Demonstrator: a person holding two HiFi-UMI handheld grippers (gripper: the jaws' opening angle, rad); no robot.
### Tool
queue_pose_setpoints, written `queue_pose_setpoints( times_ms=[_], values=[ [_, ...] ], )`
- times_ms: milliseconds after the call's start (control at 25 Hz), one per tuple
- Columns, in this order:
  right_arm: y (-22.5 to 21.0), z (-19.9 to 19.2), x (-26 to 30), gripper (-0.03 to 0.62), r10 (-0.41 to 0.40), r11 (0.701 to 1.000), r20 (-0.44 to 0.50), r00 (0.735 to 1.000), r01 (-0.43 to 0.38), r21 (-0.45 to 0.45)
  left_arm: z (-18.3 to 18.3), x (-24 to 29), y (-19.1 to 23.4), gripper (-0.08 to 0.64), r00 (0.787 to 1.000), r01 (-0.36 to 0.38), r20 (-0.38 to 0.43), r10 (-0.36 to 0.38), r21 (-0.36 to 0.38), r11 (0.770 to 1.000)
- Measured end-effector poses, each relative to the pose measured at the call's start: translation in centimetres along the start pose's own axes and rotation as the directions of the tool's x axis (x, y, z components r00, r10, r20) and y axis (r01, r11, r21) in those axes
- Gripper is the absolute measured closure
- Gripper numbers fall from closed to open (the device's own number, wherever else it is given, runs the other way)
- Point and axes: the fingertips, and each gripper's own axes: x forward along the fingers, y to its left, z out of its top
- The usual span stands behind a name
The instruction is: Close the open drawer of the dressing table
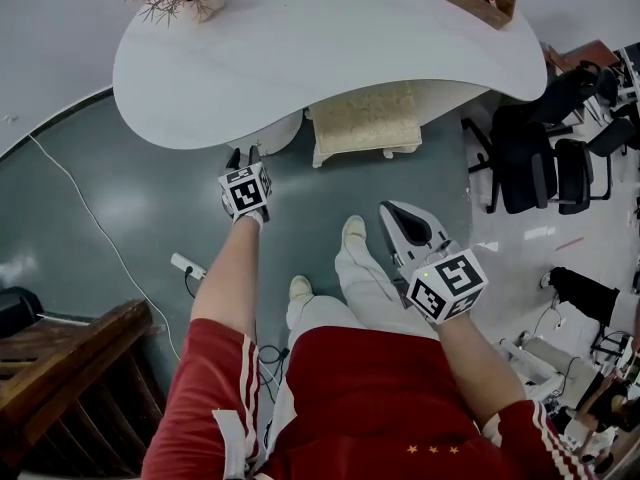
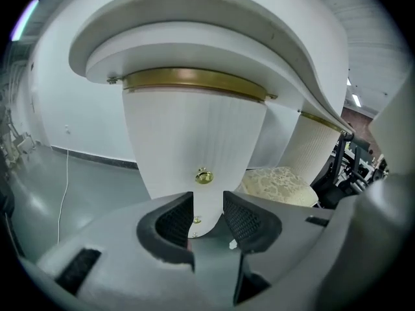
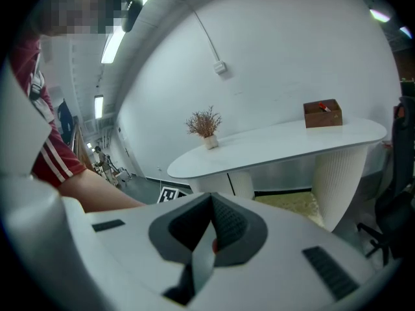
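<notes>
1. Grey-green floor lies open and wide on the left. A power strip and a white cable lie on it, so I judge it safer to back straight away than to sidestep left.
2. White desk curves over the work. Its rim overhangs the left hand in the head view, so a raised wrist could knock the underside; the approach is best kept low.
3. Ribbed drawer front sits under a brass band in the pedestal at the desk's left end. It looks nearly flush beneath the band, though I cannot tell whether a gap is left. It will close best with a square, level push on its middle until it stops.
4. Cream stool stands just beside the pedestal on the right, which narrows the lane there. The black chairs are well apart.
5. Left hand-held gripper faces the drawer front with its jaws spread and pinching nothing. The right hand-held gripper has its pads pressed together, empty, well apart from the desk.
6. Brass knob shows just above the spread jaws, apart from them. A push there keeps the force centred.
</notes>
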Motion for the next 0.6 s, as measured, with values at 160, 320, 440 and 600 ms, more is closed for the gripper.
queue_pose_setpoints(
  times_ms=[160, 320, 440, 600],
  values=[
    [1.1, 1.3, -0.5, 0.587, 0.020, 1.000, 0.010, 1.000, -0.020, -0.014, 0.1, -2.7, -0.7, 0.411, 1.000, 0.019, 0.004, -0.019, 0.007, 1.000],
    [2.2, 2.8, -1.0, 0.587, 0.047, 0.999, 0.014, 0.999, -0.047, -0.022, 0.7, -6.1, -1.8, 0.411, 0.999, 0.039, 0.019, -0.039, 0.014, 0.999],
    [3.0, 3.8, -1.4, 0.587, 0.070, 0.997, 0.016, 0.997, -0.070, -0.025, 1.3, -9.1, -2.6, 0.411, 0.998, 0.050, 0.037, -0.050, 0.004, 0.999],
    [3.4, 5.6, -1.5, 0.587, 0.090, 0.996, 0.043, 0.995, -0.088, -0.027, 2.9, -12.4, -3.3, 0.411, 0.996, 0.049, 0.081, -0.046, -0.027, 0.998]
  ],
)
